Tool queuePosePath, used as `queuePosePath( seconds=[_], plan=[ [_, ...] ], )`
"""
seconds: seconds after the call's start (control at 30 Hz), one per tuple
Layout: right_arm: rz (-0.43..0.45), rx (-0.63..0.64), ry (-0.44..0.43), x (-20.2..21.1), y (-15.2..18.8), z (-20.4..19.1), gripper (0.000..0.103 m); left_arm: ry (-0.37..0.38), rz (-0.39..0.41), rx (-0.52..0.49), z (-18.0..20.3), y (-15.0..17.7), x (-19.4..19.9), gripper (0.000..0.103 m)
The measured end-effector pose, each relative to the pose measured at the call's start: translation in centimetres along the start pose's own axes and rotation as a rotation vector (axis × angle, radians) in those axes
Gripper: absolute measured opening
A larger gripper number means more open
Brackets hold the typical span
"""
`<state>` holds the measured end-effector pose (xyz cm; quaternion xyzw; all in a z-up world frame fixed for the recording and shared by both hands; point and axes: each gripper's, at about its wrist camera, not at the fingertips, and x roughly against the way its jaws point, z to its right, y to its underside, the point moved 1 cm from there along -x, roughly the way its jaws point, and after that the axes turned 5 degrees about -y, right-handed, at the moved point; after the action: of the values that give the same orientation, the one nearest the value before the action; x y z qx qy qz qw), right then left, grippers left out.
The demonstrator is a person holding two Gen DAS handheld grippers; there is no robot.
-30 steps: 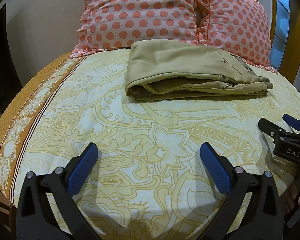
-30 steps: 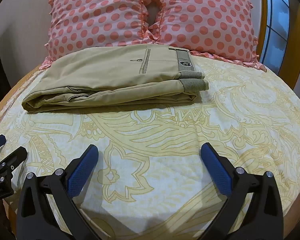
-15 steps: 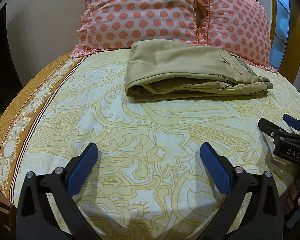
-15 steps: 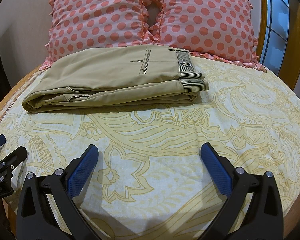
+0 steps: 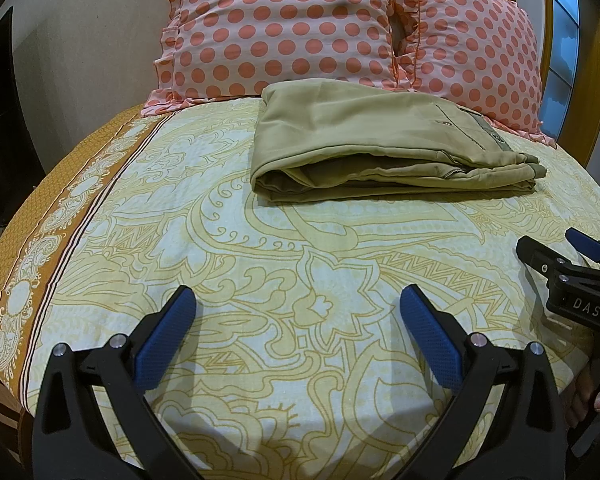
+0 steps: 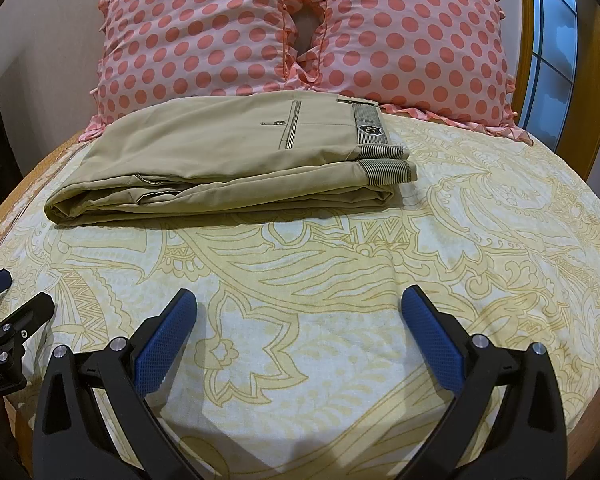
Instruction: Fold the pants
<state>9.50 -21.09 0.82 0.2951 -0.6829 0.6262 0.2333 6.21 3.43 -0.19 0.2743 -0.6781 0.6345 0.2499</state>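
Observation:
Khaki pants (image 5: 372, 144) lie folded in a flat stack on the bed, in front of the pillows; in the right wrist view (image 6: 228, 156) the striped waistband and a back pocket face up at the right end. My left gripper (image 5: 298, 320) is open and empty, low over the sheet well short of the pants. My right gripper (image 6: 298, 320) is open and empty too, equally far back. Each gripper shows at the edge of the other's view, the right one (image 5: 560, 256) and the left one (image 6: 12, 296).
The bed has a yellow patterned sheet (image 5: 300, 264) with an orange border (image 5: 40, 240) at the left edge. Two pink polka-dot pillows (image 6: 204, 36) (image 6: 412, 36) stand behind the pants. A wooden frame and window (image 6: 552, 40) are at the right.

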Motion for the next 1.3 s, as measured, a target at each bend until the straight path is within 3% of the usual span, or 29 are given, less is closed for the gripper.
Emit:
queuePosePath(
  seconds=[1.3],
  plan=[
    [0.005, -0.006, 0.008, -0.04, 0.07, -0.29, 0.102, -0.002, -0.006, 0.001, -0.1, -0.04, -0.19, 0.101]
  ],
)
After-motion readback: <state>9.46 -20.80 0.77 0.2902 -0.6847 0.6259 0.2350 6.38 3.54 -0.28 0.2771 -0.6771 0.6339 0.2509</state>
